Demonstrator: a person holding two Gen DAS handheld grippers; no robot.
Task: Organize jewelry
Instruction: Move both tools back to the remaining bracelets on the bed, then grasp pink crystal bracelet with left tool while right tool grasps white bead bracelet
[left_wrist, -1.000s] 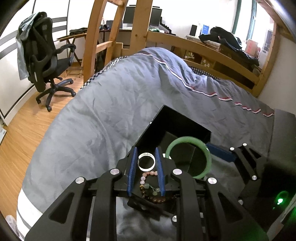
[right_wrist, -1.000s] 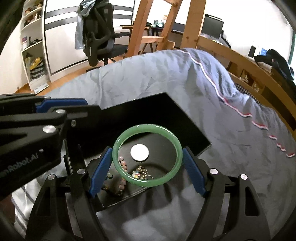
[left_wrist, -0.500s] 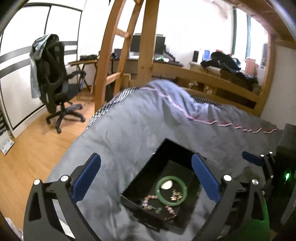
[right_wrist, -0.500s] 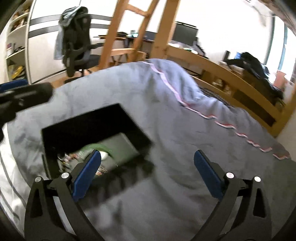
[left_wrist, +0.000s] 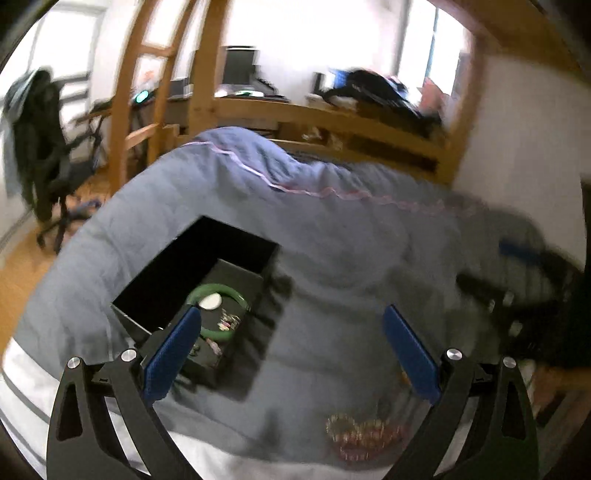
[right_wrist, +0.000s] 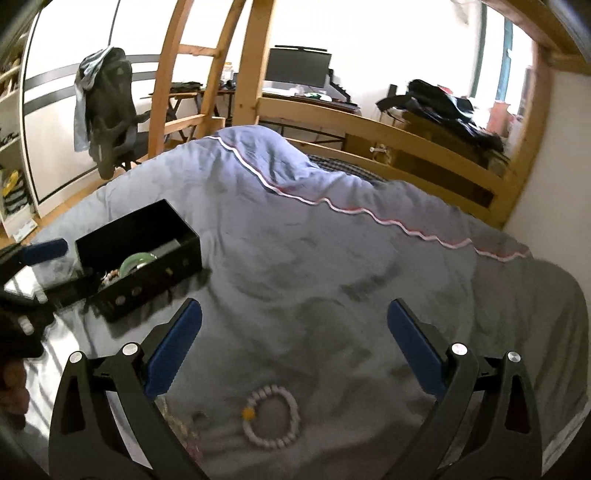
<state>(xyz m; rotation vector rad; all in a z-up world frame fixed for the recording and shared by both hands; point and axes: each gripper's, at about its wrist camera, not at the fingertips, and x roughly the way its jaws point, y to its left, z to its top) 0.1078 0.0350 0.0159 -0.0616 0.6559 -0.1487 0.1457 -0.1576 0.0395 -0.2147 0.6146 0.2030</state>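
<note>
Right wrist view: the right hand-held gripper (right_wrist: 293, 345) is hovering over the bed's grey duvet (right_wrist: 332, 236) with its blue pads spread wide apart and nothing between them. A pale bead bracelet (right_wrist: 271, 416) with one yellow bead is lying flat on the duvet directly below and slightly toward the camera from the open jaws, roughly centred between them. As a closed loop it offers no long axis, so either side of the ring is presenting equally. This is the relation on which the coming move is likely turning: the right hand-held gripper is judged the nearer of the two and need only be lowered.

Left wrist view (motion-blurred): the left hand-held gripper (left_wrist: 291, 354) is likewise standing open and empty. A blurred cluster of reddish beads (left_wrist: 364, 432) is resting on the duvet near the bottom edge, below the gap and toward the right pad.

The black box (right_wrist: 138, 254) is sitting on the duvet, well to the left of the right hand-held gripper. It is already holding a green bangle (left_wrist: 216, 310), a white disc (left_wrist: 210, 302) within the bangle's ring, and smaller beaded pieces too blurred to name.
</note>
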